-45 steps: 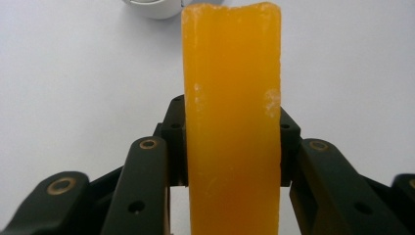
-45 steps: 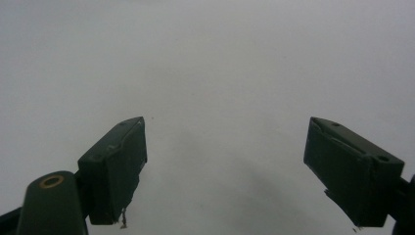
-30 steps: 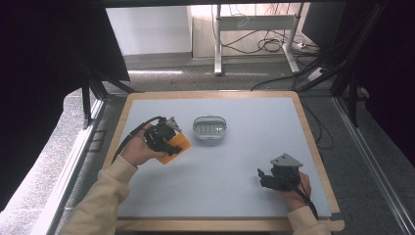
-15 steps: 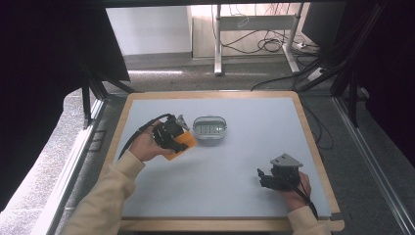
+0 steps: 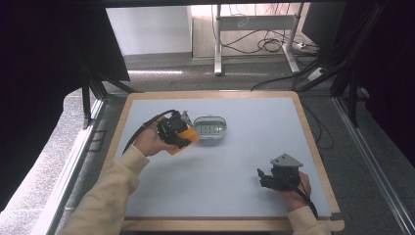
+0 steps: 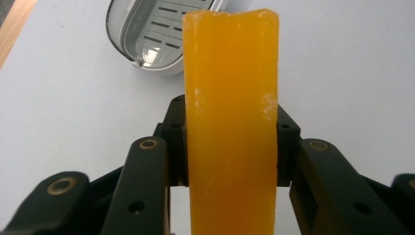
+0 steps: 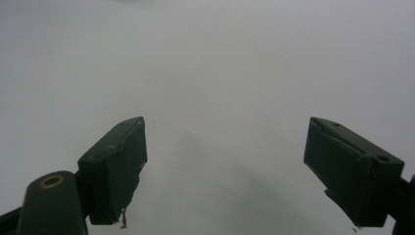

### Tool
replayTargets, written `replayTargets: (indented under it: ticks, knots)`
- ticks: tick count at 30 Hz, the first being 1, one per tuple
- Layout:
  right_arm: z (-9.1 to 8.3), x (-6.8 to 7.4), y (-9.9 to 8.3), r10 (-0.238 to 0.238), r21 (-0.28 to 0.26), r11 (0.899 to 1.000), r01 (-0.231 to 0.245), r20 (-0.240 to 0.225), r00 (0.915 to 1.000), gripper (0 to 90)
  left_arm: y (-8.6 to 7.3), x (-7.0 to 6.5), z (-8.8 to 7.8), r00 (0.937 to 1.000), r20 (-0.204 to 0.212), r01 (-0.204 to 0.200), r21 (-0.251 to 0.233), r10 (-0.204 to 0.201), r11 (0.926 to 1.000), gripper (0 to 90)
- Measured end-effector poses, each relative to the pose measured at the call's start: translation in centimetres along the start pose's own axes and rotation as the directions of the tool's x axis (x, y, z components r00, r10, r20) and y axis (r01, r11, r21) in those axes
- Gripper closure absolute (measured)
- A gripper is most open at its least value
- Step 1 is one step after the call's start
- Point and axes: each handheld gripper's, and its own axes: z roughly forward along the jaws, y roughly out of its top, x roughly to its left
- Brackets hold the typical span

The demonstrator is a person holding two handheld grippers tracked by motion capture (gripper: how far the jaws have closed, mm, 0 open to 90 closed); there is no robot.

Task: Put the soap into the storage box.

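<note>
Left claw (image 6: pixel 230 147) view reveals slotted soap dish (image 6: pixel 147 34).

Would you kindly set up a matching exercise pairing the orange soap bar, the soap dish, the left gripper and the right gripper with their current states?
Things:
1. orange soap bar
2. soap dish
3. left gripper
4. right gripper

States:
A. jaws wide apart, nothing between them
B. lies empty on the white table
C. clamped between two black jaws
D. shut on a bar, beside the dish

Pairs: 1-C, 2-B, 3-D, 4-A
</note>
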Motion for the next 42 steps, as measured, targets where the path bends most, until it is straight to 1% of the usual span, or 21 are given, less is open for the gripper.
replayTargets:
  ticks: [5, 7, 9, 10, 22, 31, 37, 40, 42]
  knots:
    - [0.0, 0.0, 0.0, -0.001, 0.001, 1.0, 0.001, 0.0, 1.0, 16.5, 0.3, 0.4, 0.1, 0.9999, -0.001, -0.013, 0.007, 0.013, 0.9999, 62.2]
    - [0.0, 0.0, 0.0, 0.0, 0.001, 1.0, 0.0, -0.001, 1.0, 16.4, 0.5, 0.5, 0.2, 0.9999, 0.0, -0.011, 0.007, 0.011, 0.9999, 62.2]
    - [0.0, 0.0, 0.0, -0.001, 0.001, 1.0, 0.001, -0.001, 1.0, 16.4, 0.7, 0.6, 0.3, 0.9998, -0.009, -0.02, 0.01, 0.02, 0.9998, 62.2]
    - [0.0, 0.0, 0.0, -0.001, 0.003, 1.0, 0.001, -0.002, 1.0, 16.5, 0.7, 0.6, 0.3, 0.9998, -0.008, -0.017, 0.01, 0.018, 0.9998, 62.2]
    - [0.1, -0.1, 0.0, -0.003, 0.007, 1.0, 0.003, -0.003, 1.0, 16.4, 2.2, 1.3, 0.7, 0.9983, -0.02, -0.053, 0.026, 0.054, 0.9982, 62.2]
    - [0.1, -0.1, 0.0, -0.001, 0.008, 1.0, 0.001, -0.002, 1.0, 16.5, 3.0, 1.7, 1.4, 0.9974, -0.013, -0.071, 0.029, 0.071, 0.9971, 62.2]
    - [0.1, -0.1, -0.1, 0.001, 0.011, 1.0, -0.001, -0.002, 1.0, 16.4, 3.6, 2.0, 2.2, 0.9963, -0.008, -0.085, 0.045, 0.085, 0.9954, 62.2]
    - [0.1, -0.1, -0.1, 0.003, 0.012, 1.0, -0.003, -0.001, 1.0, 16.4, 4.0, 2.2, 2.2, 0.9953, -0.004, -0.096, 0.038, 0.097, 0.9946, 62.2]
    - [0.1, -0.2, -0.1, 0.005, 0.012, 1.0, -0.005, 0.001, 1.0, 16.5, 4.3, 2.2, 2.1, 0.9959, -0.003, -0.091, 0.033, 0.091, 0.9953, 62.2]
